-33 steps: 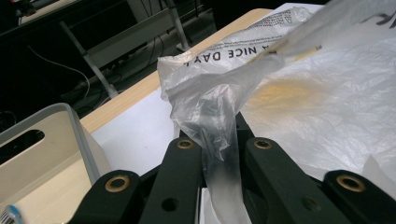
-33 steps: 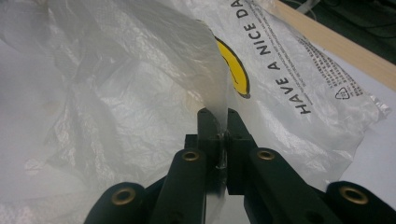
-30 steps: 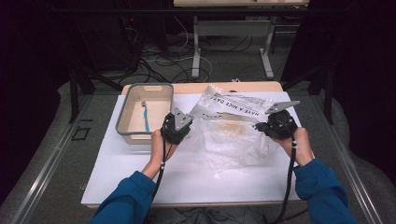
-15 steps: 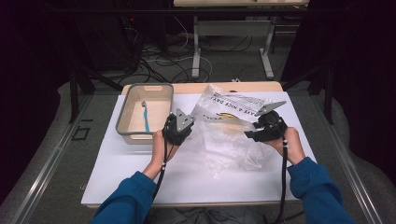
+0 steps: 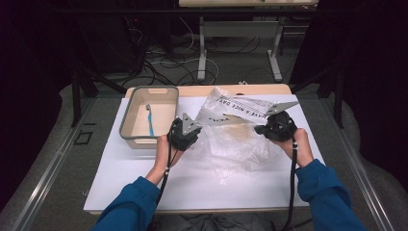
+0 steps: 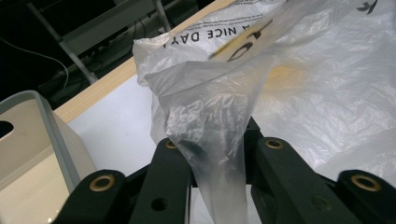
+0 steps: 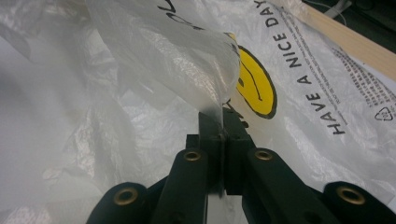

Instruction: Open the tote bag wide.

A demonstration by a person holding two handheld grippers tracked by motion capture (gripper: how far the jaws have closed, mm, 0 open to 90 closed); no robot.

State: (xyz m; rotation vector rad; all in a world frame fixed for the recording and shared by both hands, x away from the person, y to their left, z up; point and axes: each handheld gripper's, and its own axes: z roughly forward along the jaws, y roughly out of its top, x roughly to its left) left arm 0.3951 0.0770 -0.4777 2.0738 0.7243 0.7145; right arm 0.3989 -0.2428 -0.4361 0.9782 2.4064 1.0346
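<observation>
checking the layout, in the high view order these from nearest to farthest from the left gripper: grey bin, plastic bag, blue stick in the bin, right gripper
From the left gripper:
1. plastic bag, pinched in its jaws
2. grey bin, just to its left
3. blue stick, inside the bin
4. right gripper, across the bag

Overhead light fell on the white bench (image 5: 144, 178), leaving the room around it dark. Shadows were faint. Close up, the bag (image 7: 140, 51) blurred softly; jaws stayed sharp.
</observation>
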